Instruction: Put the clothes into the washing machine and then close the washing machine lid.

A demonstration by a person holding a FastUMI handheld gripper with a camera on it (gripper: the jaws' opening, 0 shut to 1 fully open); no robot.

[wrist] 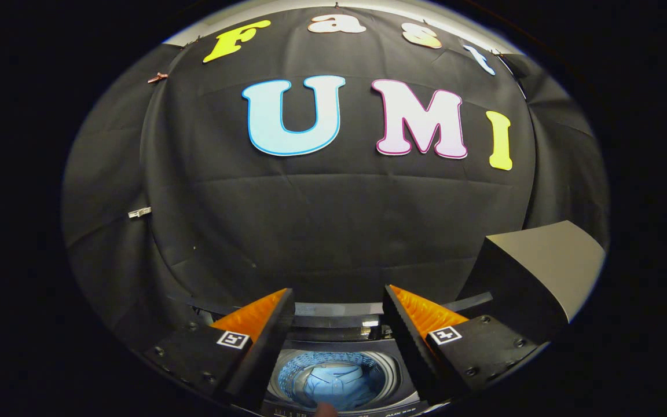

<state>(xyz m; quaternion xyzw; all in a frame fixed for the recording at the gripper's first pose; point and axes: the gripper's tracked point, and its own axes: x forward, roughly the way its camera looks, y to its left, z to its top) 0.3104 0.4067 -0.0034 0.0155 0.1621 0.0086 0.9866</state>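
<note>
Gripper fingers apart, holding nothing. One washing machine below, lid up; one blue shirt in drum.

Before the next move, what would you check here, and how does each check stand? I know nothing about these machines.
1. Clothes in the drum: ok. A light blue garment lies inside the washing machine, below the gap between the fingers.
2. Gripper free: ok, fingers apart and holding nothing.
3. Lid shut: not ok, the drum opening is uncovered.
4. Lid position: cannot tell; a grey panel stands to the right beyond the fingers, possibly the lid.
5. Cloth hanging over the drum's rim: cannot tell.
</note>
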